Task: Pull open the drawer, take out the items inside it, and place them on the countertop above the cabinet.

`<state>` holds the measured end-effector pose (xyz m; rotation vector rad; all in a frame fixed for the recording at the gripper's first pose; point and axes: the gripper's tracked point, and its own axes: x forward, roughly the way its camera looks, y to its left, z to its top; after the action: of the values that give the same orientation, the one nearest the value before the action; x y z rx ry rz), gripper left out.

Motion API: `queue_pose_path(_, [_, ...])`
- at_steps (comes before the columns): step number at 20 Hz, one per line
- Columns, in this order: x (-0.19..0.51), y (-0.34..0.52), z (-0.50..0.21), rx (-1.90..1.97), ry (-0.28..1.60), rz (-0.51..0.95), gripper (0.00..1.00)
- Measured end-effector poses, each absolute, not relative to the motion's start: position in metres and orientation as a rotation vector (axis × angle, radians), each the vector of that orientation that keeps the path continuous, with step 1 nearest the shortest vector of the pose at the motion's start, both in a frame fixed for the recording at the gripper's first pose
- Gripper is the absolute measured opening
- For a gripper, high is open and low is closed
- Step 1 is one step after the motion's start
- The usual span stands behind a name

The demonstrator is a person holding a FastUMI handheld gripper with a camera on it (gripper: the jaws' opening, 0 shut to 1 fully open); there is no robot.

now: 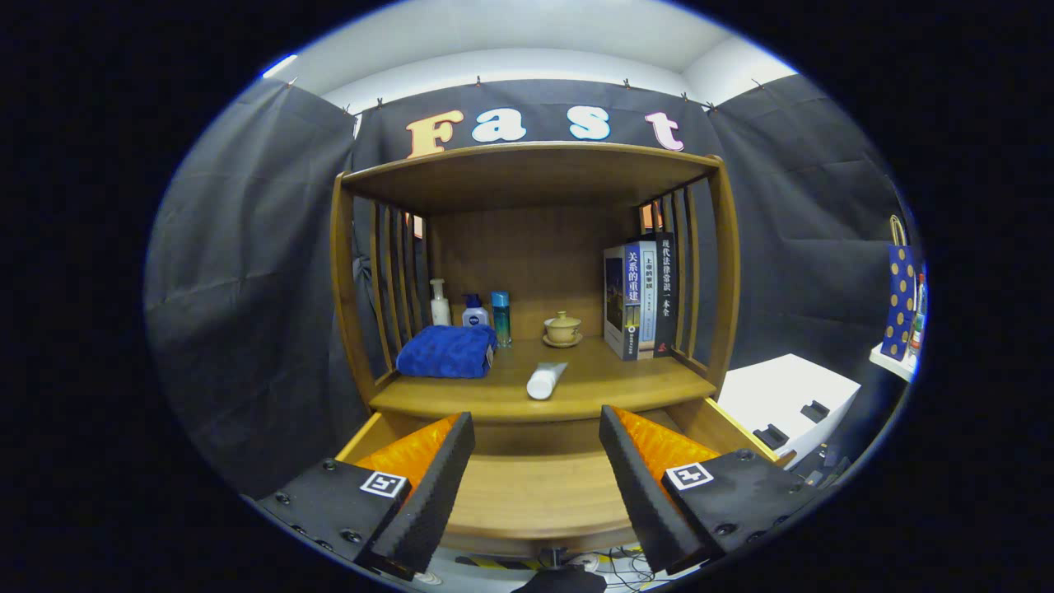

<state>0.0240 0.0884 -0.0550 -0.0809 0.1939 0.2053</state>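
The wooden cabinet's drawer (535, 494) is pulled out below the countertop (593, 383), and its bare wooden bottom shows between my fingers. My gripper (537, 432) hovers over the drawer, open, with nothing between its fingers. On the countertop just beyond the fingers lies a white tube (546, 380), its cap end toward me. To its left sits a folded blue towel (447, 352).
At the back of the countertop stand a white pump bottle (440, 303), a small blue-and-white bottle (474, 313), a teal bottle (501, 318) and a lidded teacup on a saucer (562, 329). Upright books (641, 298) fill the right side. A white box (786, 399) stands right of the cabinet.
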Motion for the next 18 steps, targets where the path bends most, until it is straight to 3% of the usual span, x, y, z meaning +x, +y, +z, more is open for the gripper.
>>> queue_pose_path(8, [-0.016,0.059,-0.126,-0.058,0.277,0.157,0.99])
queue_pose_path(18, [-0.008,0.049,-0.180,-0.075,0.364,0.127,0.99])
